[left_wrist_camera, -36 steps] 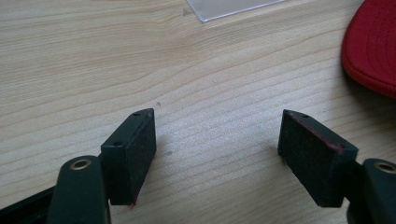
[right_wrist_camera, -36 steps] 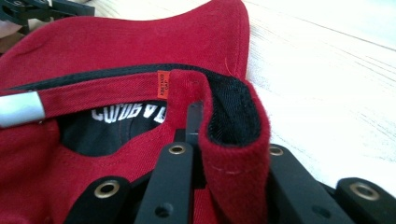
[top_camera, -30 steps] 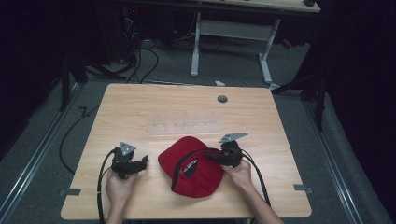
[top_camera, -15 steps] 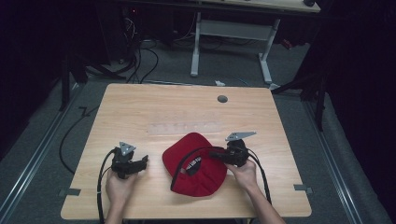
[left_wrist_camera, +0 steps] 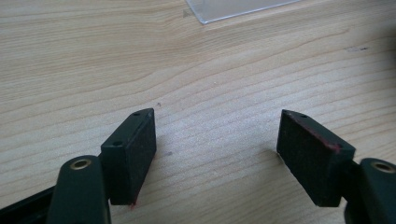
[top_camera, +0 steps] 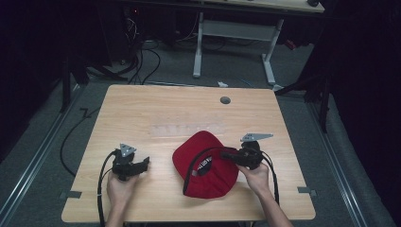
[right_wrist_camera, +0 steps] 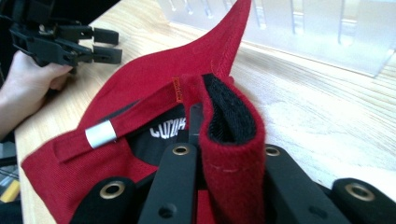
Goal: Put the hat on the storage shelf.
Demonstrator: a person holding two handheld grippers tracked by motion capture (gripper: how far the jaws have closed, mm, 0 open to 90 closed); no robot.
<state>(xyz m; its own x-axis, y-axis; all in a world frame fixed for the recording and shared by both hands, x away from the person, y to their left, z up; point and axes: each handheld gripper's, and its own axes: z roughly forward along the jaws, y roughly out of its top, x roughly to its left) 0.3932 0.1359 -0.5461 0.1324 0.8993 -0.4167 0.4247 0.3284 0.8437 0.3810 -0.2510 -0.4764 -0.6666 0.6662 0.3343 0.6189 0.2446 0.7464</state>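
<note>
A red cap (top_camera: 203, 163) lies upside down on the wooden table (top_camera: 156, 113), its black lining and white lettering showing. My right gripper (top_camera: 226, 155) is shut on the cap's rear edge; in the right gripper view the folded red fabric (right_wrist_camera: 229, 135) with its black sweatband is pinched between the jaws. The cap's strap with a silver tip (right_wrist_camera: 100, 133) hangs to the left. My left gripper (top_camera: 144, 163) rests low over the table at the front left, open, its pads (left_wrist_camera: 135, 149) wide apart over bare wood with nothing between them.
A clear plastic strip (top_camera: 187, 128) lies flat at the table's middle, just behind the cap; it also appears as a clear plastic holder (right_wrist_camera: 317, 28). A round cable hole (top_camera: 225, 100) sits near the far edge. A desk frame (top_camera: 234, 38) stands beyond the table.
The right gripper has pulled the cap a little to the right while holding its rear edge. The left gripper has stayed in place.
</note>
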